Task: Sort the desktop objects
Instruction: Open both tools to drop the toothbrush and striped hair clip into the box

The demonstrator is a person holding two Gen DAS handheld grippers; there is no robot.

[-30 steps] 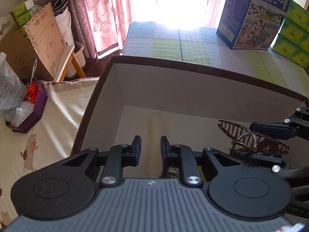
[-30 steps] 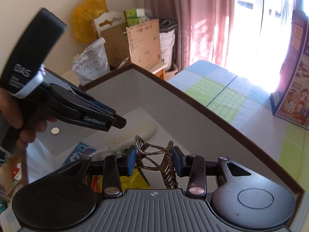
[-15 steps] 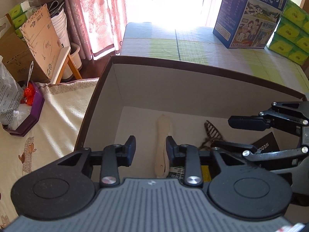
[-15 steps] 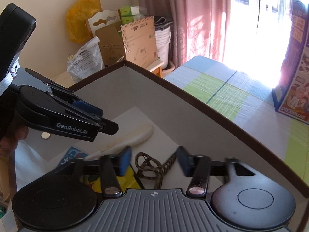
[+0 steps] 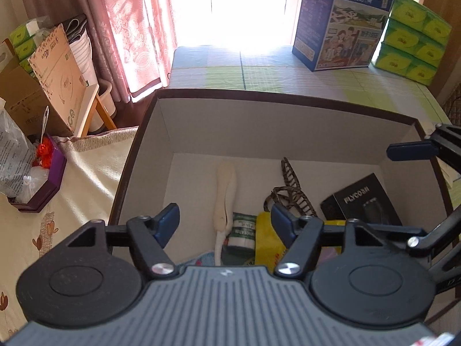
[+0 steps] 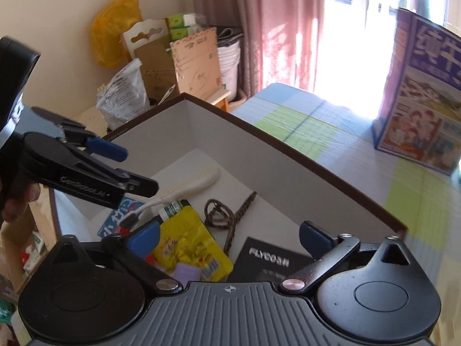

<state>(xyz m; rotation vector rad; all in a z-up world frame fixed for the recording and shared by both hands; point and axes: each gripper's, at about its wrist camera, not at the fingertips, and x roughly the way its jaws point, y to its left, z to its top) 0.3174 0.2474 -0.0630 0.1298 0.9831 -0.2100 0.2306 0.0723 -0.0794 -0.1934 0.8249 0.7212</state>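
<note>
A brown-rimmed white box (image 5: 276, 98) (image 6: 259, 132) holds the sorted items. A brown patterned hair clip (image 5: 291, 193) (image 6: 222, 216) lies on its floor beside a cream brush (image 5: 224, 190) (image 6: 198, 181), a yellow packet (image 6: 187, 242) (image 5: 268, 242), a green-labelled bottle (image 5: 242, 230) and a black FLYCO box (image 5: 363, 199) (image 6: 270, 259). My left gripper (image 5: 224, 219) is open and empty above the box's near side. My right gripper (image 6: 230, 236) is open and empty above the box; it also shows in the left wrist view (image 5: 412, 150).
A blue milk carton (image 5: 343, 20) and green tissue packs (image 5: 415, 34) stand on the striped cloth behind the box. A purple tray (image 5: 43, 178) with a plastic bag lies left of it. Cardboard boxes (image 6: 184, 57) and curtains stand beyond.
My right gripper opened and let go of the hair clip, which dropped onto the box floor. My left gripper opened wider, and both grippers rose and drew back.
</note>
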